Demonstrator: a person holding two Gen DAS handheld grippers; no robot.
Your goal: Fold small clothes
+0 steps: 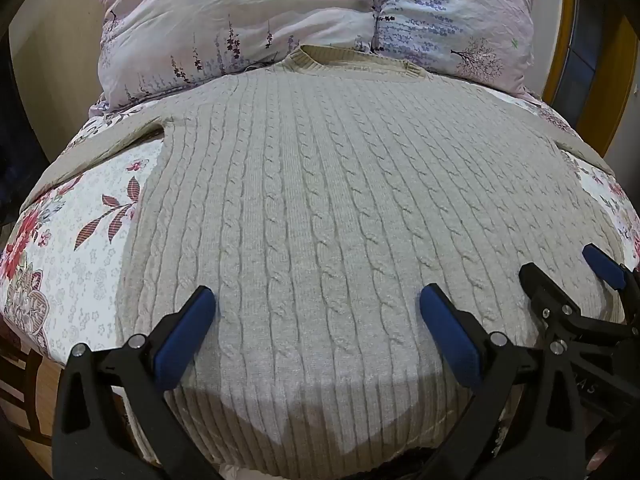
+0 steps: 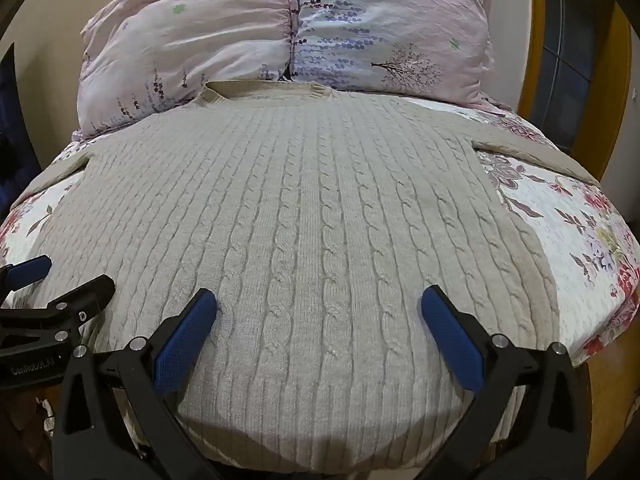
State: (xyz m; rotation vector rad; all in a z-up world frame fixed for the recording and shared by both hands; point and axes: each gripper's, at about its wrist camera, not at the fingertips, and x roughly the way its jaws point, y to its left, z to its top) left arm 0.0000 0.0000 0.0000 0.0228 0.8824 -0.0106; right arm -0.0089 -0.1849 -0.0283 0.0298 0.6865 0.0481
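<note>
Folding looks not yet begun: sweater lies flat and spread on the floral bedspread, collar toward the pillow, while left gripper and right gripper hover released above its hem, grasping nothing.

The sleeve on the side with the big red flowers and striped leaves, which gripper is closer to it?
Left. The left gripper hovers open over the sweater's hem on the side of that sleeve; the right gripper hovers open farther toward the other sleeve.

Both wrist views close, downward; share sweater.
</note>
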